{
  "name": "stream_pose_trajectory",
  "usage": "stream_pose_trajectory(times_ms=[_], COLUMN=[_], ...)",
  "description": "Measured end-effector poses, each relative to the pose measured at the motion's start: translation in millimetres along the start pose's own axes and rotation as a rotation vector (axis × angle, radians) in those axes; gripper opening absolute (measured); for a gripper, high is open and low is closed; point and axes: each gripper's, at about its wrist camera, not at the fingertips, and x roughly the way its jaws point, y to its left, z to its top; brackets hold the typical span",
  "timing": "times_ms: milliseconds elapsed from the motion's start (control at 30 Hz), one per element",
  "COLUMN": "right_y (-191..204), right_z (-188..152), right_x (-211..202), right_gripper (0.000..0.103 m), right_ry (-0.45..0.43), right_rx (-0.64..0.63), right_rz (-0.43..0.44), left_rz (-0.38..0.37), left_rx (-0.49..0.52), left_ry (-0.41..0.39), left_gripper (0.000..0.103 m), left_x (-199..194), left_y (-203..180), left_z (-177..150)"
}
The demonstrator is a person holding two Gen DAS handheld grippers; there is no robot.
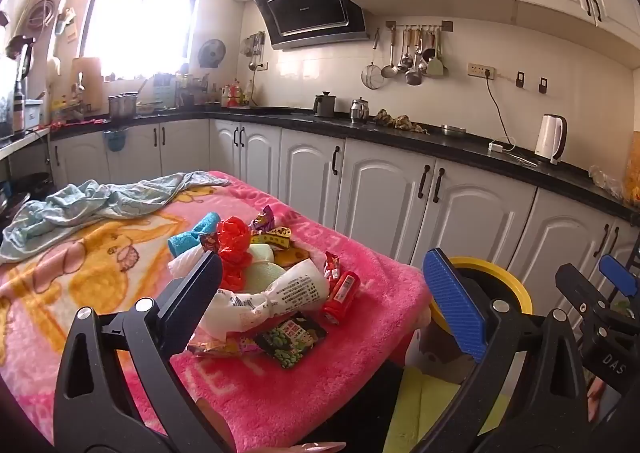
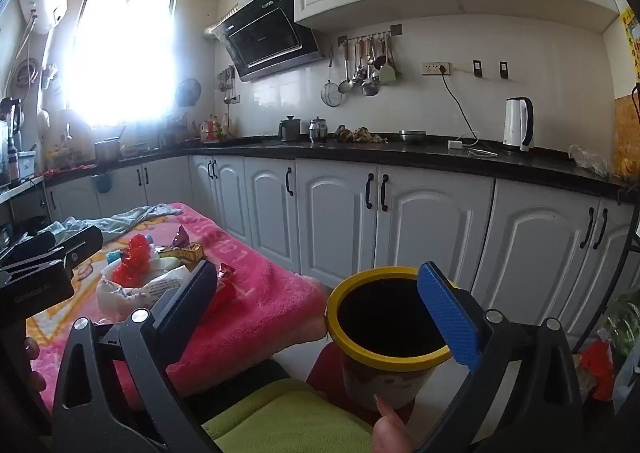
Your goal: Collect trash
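1. Nearest the lens: left gripper (image 1: 324, 301), jaws spread as wide as they go, nothing between the pads; no contact with any item.
2. Right gripper (image 2: 332, 317), likewise fully spread and empty; yellow-rimmed bin (image 2: 384, 337) seen through the gap between its fingers, not gripped.
3. Trash pile (image 1: 272, 277) located on pink blanket (image 1: 352, 365), toward the blanket's near right corner: white crumpled bag (image 1: 276, 299), red plastic wrap (image 1: 234, 249), red tube (image 1: 342, 297), dark snack packet (image 1: 292, 339), assorted small wrappers.
4. Deciding relation: pile lies ahead of and below the left fingers, within their span; white bag's long axis running roughly left to right across the gap, so closing across it looks awkward without a wrist turn. Judged nearer arm for the pile: left. Right gripper well to the side, closer to the bin.
5. Bin standing off the blanket's right edge, lower than the blanket surface, mouth upward, just beside the corner; short carry from pile to bin expected.
6. Blue towel roll (image 1: 194, 233) and pale green cloth (image 1: 260, 265) mixed into the pile; whether trash or not, cannot tell.
7. Hidden or unclear: left portion of the white bag behind the left finger; items beneath the pile not visible; bin interior black, contents unreadable; bin base cut off by a fingertip of the person (image 2: 386, 413).
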Motion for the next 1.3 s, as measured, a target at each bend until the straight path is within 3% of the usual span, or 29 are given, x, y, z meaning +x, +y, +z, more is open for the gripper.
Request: stream_pose_trajectory(times_ms=[1300], right_y=[-2.1], right_z=[0.4], right_x=[1.4], right_gripper=[0.097], right_ry=[0.013], right_rx=[0.01], right_rz=[0.002], left_rz=[-0.005], left_rx=[0.002], left_ry=[0.003], left_gripper=[0.092], left_x=[2.5], left_y=[-2.7], left_z=[0.7])
